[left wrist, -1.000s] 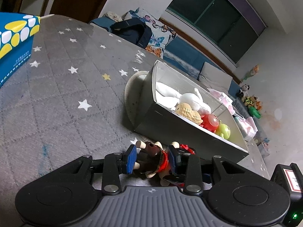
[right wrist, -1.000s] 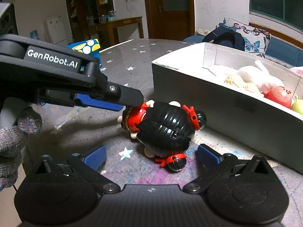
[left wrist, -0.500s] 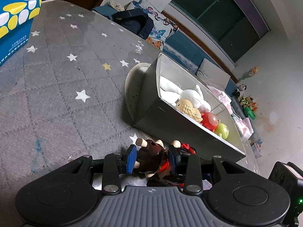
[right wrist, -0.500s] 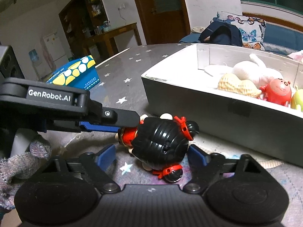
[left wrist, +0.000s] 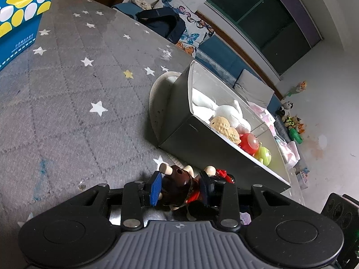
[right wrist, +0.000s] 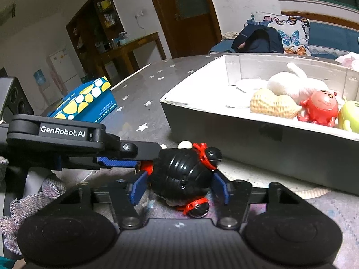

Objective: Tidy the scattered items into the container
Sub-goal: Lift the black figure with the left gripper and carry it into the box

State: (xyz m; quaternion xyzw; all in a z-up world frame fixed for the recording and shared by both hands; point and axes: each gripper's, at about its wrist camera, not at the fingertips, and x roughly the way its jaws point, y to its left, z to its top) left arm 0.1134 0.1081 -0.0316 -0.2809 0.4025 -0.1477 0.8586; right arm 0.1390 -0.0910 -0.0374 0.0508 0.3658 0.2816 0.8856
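Observation:
A small doll (left wrist: pixel 177 179) with black hair, red ribbons and a brown body lies on the grey star-patterned table just in front of the grey box (left wrist: pixel 202 143). My left gripper (left wrist: pixel 179 186) is shut on its brown body. In the right wrist view the left gripper (right wrist: pixel 143 159) reaches in from the left onto the doll (right wrist: pixel 181 174). My right gripper (right wrist: pixel 179 186) is closing around the black head, with its blue pads (right wrist: pixel 139 188) touching the head on both sides. The box (right wrist: pixel 246 139) stands right behind the doll.
In the box lie a white plush (right wrist: pixel 287 83), a peanut toy (right wrist: pixel 269 105), a red toy (right wrist: pixel 320 107) and a green toy (right wrist: pixel 350 116). A blue tissue box (right wrist: pixel 87 103) stands at the far left. A gloved hand (right wrist: pixel 33 201) holds the left gripper. A pale round mat (left wrist: pixel 157 103) lies under the box.
The right gripper's jaws have come in from wide open to the sides of the doll's head. The left gripper has kept its hold on the body, and the doll has stayed in place.

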